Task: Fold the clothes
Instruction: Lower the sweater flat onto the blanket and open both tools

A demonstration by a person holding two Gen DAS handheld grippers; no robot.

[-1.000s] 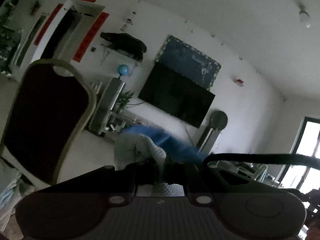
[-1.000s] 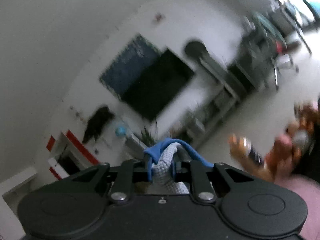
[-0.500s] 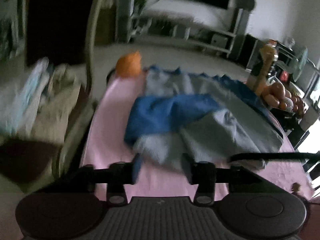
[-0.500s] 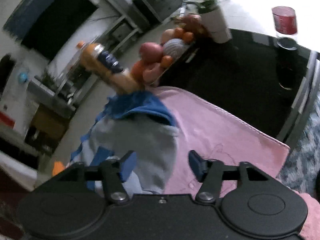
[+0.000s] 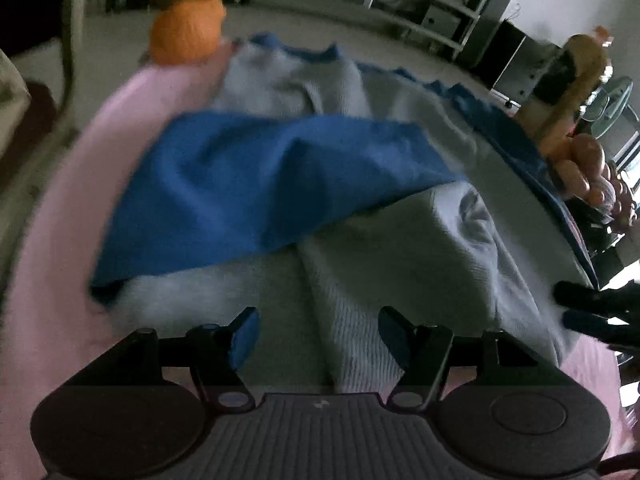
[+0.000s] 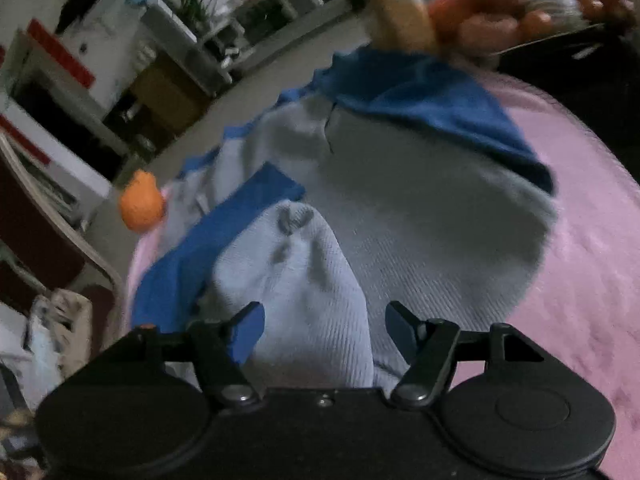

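Where folded—garment (image 5: 400,240) shows grey; blue.

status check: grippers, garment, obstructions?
Left gripper open, right gripper open, both over the grey-blue garment. Garment lies on pink cover. Orange object at far edge.

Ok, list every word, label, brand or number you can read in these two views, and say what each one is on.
No text can be read in either view.
Bottle: it has a dark label, too blurred to read.
Left gripper: a small pale mark on the housing, too small to make out.
Garment: blue and grey, no print or tag showing.
Pink cloth: plain.
Right gripper: no marking visible.
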